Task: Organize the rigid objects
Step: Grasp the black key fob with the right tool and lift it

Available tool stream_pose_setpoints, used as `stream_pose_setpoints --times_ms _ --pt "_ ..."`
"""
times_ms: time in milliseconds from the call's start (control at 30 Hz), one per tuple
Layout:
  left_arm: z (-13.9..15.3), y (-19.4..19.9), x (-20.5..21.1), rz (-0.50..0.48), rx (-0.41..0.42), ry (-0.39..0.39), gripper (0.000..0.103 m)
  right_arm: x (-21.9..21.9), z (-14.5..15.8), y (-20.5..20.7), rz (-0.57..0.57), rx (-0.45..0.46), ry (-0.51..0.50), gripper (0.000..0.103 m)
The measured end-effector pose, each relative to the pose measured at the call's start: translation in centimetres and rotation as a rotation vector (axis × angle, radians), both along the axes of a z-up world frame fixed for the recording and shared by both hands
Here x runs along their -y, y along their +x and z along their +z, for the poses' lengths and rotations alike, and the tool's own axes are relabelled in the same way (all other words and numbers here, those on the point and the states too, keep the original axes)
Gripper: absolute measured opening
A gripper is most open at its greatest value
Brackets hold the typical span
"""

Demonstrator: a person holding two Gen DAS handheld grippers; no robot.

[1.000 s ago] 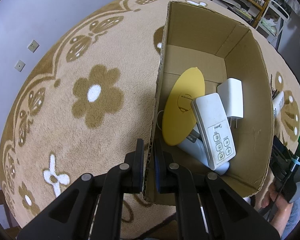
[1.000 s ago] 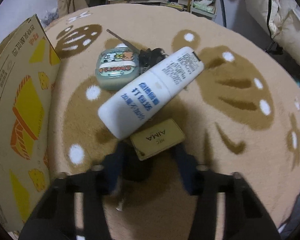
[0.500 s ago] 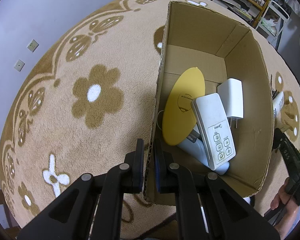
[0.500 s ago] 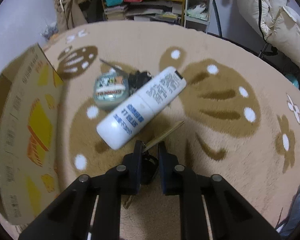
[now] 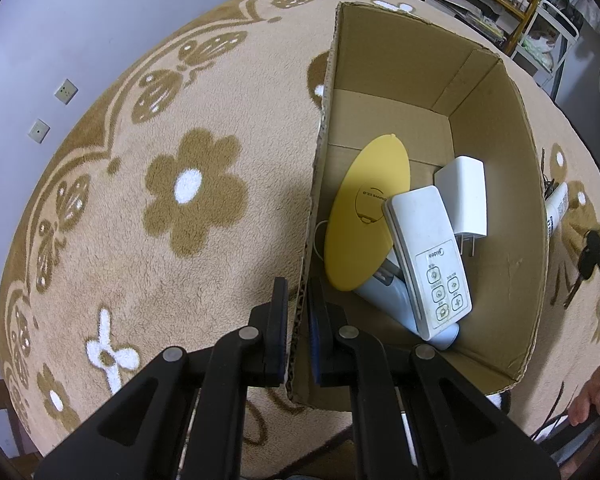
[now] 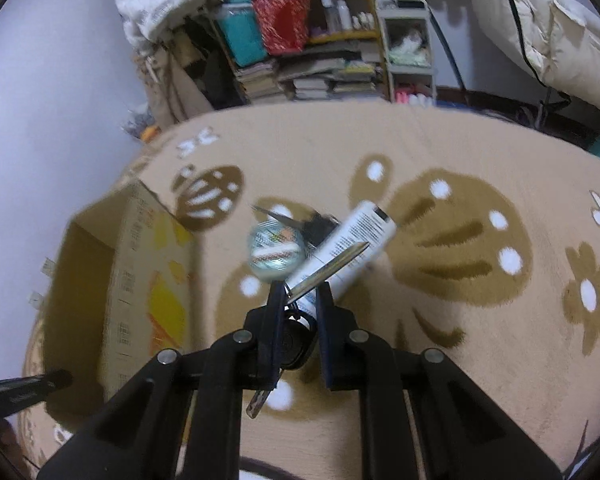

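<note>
Keys [image 6: 296, 340] are now off the rug [image 6: 439, 360]: a second ago the right gripper [image 6: 298, 300] was open around them down on the pile, half a second ago it had pinched them, now it holds them raised with the room shelves in view. Bunch is a dark fob between the fingers, a flat tan tag [image 6: 327, 270] sticking out ahead edge-on, one key blade hanging below. Right jaws clamped on the bunch. View is motion-blurred, so grip depth on the fob is hard to judge

Means pick is done, transfer to the cardboard box [image 6: 132, 280] is next, I'd say. Box sits toward the rug's left side in the right view, open top facing up

Left gripper [image 5: 298, 308] unchanged across all three moments: fingers closed on the box's near-left wall, one pad outside, one inside, steadying it

Box contents, unmoved: yellow disc [image 5: 363, 220] leaning on the left wall, white remote [image 5: 427, 260] lying across it, white charger [image 5: 463, 196] toward the right wall, pale blue item [image 5: 383, 296] under the remote

Still on the rug beside the box's right wall: white tube [image 6: 355, 244], round tin [image 6: 276, 252], some dark clutter behind them

Risk: dangling blade could snag the box rim on the way in
</note>
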State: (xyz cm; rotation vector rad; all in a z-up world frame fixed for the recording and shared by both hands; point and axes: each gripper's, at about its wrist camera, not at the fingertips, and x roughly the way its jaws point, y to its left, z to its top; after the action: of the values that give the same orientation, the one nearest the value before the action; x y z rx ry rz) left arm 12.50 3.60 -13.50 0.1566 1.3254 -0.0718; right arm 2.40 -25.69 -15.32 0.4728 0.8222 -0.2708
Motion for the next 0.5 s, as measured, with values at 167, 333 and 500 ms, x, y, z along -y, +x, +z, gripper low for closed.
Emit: stream_pose_setpoints --times_ms 167,333,500 --pt "0.0 0.0 0.0 0.001 -0.001 -0.002 0.009 -2.2 2.3 0.3 0.075 0.079 -0.023 0.017" --pt "0.0 0.1 0.0 0.0 -0.001 -0.002 0.009 -5.4 4.0 1.0 0.171 0.149 -0.046 0.017" --pt "0.0 0.1 0.0 0.0 -0.001 -0.001 0.009 -8.2 5.1 1.7 0.26 0.193 -0.078 0.017"
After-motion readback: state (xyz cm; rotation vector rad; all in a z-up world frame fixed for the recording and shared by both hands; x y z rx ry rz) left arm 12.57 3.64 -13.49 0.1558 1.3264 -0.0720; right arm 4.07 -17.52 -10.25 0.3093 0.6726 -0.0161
